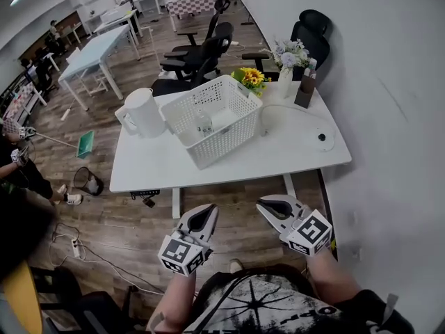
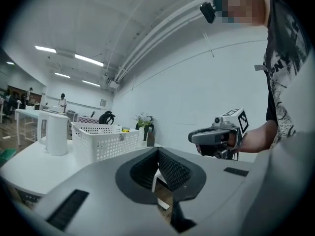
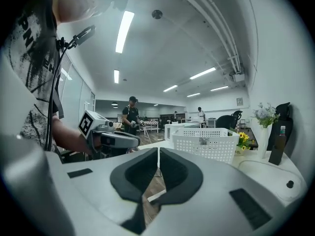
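Left tool (image 1: 211,209): held low in front of the body, jaws pressed together with nothing between them, tips pointing forward and slightly inward.
Right tool (image 1: 262,202): level with the left tool, jaws closed and empty — tips angled toward the left.
Spacing: the two tools are near each other but not touching.
Marker cubes: left cube (image 1: 182,253) and right cube (image 1: 311,232) sit at the rear of each tool.
Forearms: left forearm (image 1: 174,299) and right forearm (image 1: 335,278) — both bare, both reaching forward from the torso.
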A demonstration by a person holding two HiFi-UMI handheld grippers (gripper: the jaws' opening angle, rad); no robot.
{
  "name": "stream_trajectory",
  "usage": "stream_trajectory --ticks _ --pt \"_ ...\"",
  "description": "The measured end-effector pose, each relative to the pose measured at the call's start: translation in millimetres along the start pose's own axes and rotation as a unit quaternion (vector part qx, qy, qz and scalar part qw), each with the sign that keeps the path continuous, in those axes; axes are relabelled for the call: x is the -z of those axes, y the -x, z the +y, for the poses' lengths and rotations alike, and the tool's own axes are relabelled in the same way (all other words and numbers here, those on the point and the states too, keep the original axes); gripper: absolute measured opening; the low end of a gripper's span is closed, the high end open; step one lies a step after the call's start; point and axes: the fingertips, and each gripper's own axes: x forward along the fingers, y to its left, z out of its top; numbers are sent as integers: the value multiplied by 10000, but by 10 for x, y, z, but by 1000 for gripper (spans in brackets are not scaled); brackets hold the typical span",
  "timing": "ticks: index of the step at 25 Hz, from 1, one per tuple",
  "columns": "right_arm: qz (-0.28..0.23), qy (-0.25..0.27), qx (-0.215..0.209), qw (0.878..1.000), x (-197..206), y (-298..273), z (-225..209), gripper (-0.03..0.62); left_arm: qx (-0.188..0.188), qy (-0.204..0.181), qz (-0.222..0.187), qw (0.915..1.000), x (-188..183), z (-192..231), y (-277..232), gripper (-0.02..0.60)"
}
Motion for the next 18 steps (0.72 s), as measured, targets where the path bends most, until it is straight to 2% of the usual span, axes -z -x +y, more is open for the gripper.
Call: stream_trajectory --ticks 7,18 --pt "51 -138 105 9998 -16 -372 -44 23 98 -195 85 9997 3 374 0 11" --pt "129 -189 160 9996 -11 -632 -318 23 97 -35 95 9999 2 719 -151 11"
